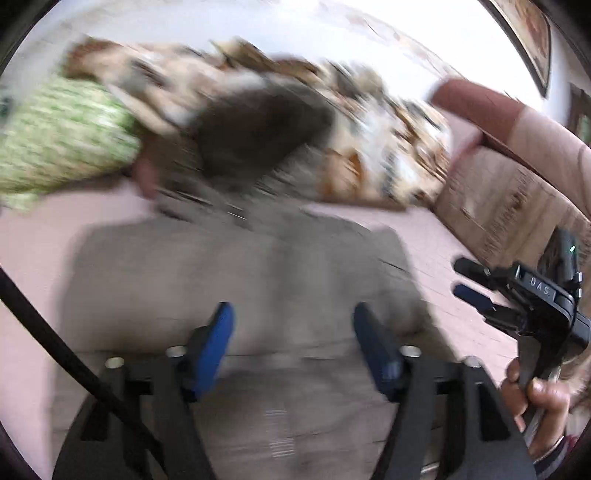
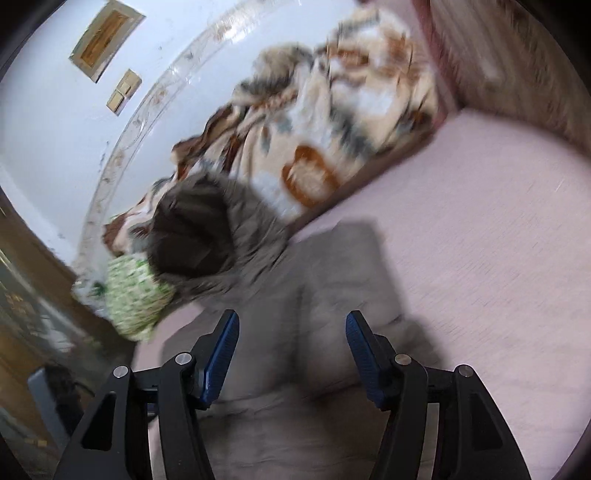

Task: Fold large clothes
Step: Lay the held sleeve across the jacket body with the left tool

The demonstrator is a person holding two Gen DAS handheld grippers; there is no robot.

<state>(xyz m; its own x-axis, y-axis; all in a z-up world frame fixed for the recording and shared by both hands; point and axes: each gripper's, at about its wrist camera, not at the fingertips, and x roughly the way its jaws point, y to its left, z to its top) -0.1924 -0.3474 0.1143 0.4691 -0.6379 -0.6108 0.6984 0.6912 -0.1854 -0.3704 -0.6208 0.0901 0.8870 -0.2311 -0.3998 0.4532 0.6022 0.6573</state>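
A: From the left wrist, what is showing?

B: The left gripper [image 1: 293,345] is hovering over a grey coat [image 1: 236,295] that is lying flat on a pink bed sheet [image 1: 436,236]. Its blue fingers [image 1: 214,350] are standing wide apart, gripping nothing. The coat's dark fur hood [image 1: 258,129] is resting against a patterned blanket [image 1: 388,147] heaped along the far side, with a green-and-white pillow [image 1: 62,136] at the left. A brown headboard [image 1: 517,177] is rising at the right, and a pale wall [image 1: 332,29] is showing behind, with a framed picture [image 1: 528,33] hanging on it. The right gripper [image 1: 472,280] is reaching in from the right, held in a hand [image 1: 532,398].

A: And the right wrist?

B: The right gripper [image 2: 291,350] is pointing down at the same coat [image 2: 314,295], fingers [image 2: 221,350] wide, nothing between them. The hood [image 2: 195,236] is lying beside the pillow [image 2: 136,299] and touching the blanket [image 2: 314,129]. The sheet [image 2: 480,240] is stretching bare to the right, the headboard [image 2: 517,55] is bordering it, and the wall [image 2: 48,110] is carrying switch plates [image 2: 123,92]. Everything is blurring.
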